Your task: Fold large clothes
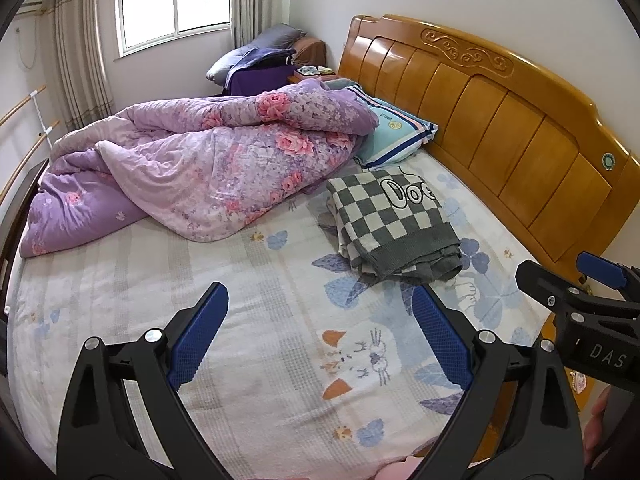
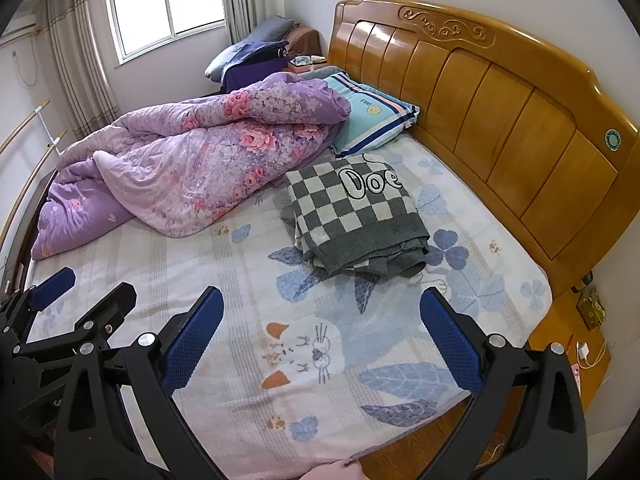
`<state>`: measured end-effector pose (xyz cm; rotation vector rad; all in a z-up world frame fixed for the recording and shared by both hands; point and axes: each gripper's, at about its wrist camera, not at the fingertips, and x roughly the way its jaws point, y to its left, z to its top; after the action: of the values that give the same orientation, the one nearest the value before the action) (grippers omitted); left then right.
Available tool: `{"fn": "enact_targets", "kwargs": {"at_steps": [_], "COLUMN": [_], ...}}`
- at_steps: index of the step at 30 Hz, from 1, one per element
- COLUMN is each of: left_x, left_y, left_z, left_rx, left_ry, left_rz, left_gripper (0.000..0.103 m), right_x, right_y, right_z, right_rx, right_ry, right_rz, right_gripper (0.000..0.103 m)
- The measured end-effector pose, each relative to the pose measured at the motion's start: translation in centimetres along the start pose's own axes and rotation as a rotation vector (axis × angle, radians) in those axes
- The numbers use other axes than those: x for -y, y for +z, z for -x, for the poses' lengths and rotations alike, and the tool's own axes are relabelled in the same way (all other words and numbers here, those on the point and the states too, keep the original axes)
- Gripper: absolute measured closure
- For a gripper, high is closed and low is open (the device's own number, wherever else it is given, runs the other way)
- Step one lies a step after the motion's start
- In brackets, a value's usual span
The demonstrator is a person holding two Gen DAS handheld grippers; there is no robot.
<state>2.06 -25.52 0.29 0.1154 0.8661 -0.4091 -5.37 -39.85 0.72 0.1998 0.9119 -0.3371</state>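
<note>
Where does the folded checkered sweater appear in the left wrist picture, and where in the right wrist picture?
Left wrist view: the checkered sweater lies right of centre on the bed sheet, just beyond the open tongs.
Right wrist view: the same sweater lies near the centre, a little to the right, folded, with the letters facing up.
Shared landmark: the striped blue pillow directly behind it, against the wooden headboard.

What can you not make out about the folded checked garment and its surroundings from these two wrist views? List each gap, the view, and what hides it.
1. Checked sweater: both views show only the top fold, so its type and the layers beneath are hidden.
2. Its lettering: cut off by the fold.
3. Striped pillow: left part buried under the floral quilt.
4. Bedside items: too small, at the right wrist view's edge.
5. Right gripper: in the left wrist view, cut off by the frame.
</note>
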Motion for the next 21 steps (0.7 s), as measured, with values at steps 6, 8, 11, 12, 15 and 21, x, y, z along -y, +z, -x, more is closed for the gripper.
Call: {"fn": "enact_targets", "kwargs": {"at_steps": [6, 8, 11, 12, 15, 21], "left_x": [-0.19, -0.3, -0.27, -0.26, -0.4, -0.56], "left_y": [0.16, 0.25, 0.24, 0.25, 0.24, 0.21], "left_z": [0.09, 0.03, 0.03, 0.01, -0.02, -0.01], "left_rx": [0.003, 0.002, 0.003, 0.002, -0.002, -0.002], "left_ry": [-0.018, -0.017, -0.018, -0.019, -0.023, -0.024], "left_rz": [-0.022, -0.026, -0.025, -0.025, -0.029, -0.031], "left_gripper": [0.009, 0.009, 0.009, 0.009, 0.009, 0.009], "right_x": [-0.15, -0.25, -0.36, -0.35, -0.48, -0.38], "right_y": [-0.56, -0.5, -0.57, -0.54, -0.67, -0.53], "right_z": [0.23, 0.2, 0.25, 0.23, 0.31, 0.2], "right_rx": [0.008, 0.008, 0.007, 0.006, 0.005, 0.005], "right_ry": [-0.01, -0.014, -0.016, -0.017, -0.023, -0.02], "right_rz": [-0.019, -0.017, -0.02, -0.019, -0.022, -0.019], "right_gripper": [0.008, 0.008, 0.008, 0.008, 0.008, 0.008]}}
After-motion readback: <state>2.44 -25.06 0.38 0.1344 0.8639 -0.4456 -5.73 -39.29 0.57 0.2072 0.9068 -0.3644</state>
